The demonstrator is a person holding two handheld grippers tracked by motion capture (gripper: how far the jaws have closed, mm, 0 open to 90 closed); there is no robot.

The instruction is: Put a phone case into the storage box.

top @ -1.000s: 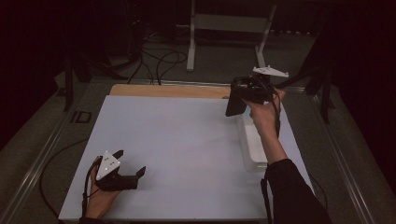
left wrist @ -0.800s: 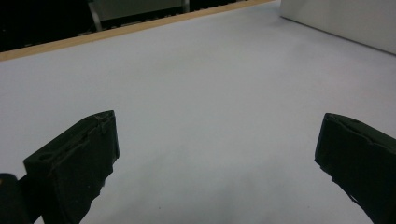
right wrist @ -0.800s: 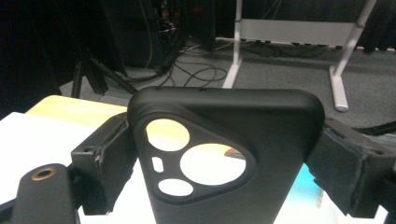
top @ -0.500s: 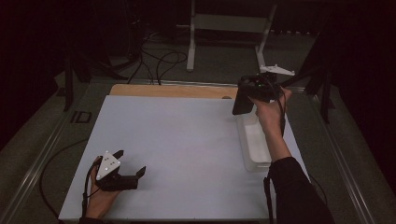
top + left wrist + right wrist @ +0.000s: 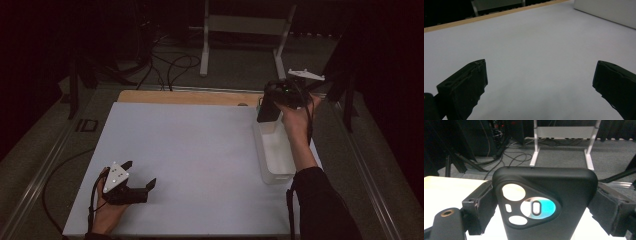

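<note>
Left gripper (image 5: 137,176) low at the near left, held by the left hand (image 5: 107,212), jaws spread wide apart, pointing right and slightly away, nothing between them. Right gripper (image 5: 267,111) raised at the far right, right hand (image 5: 296,116) wrapped around it, dark-sleeved forearm (image 5: 320,200) stretched forward, jaws angled down and clamped on either side of a black phone case (image 5: 544,202).

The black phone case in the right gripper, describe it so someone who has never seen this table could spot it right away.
Start at the white table and go to its far right side, where a clear plastic bin lies. Above the bin's far end, the right gripper clamps the black phone case between its jaws. It is matte black with rounded corners and a rounded triangular camera panel with several cutouts.
</note>
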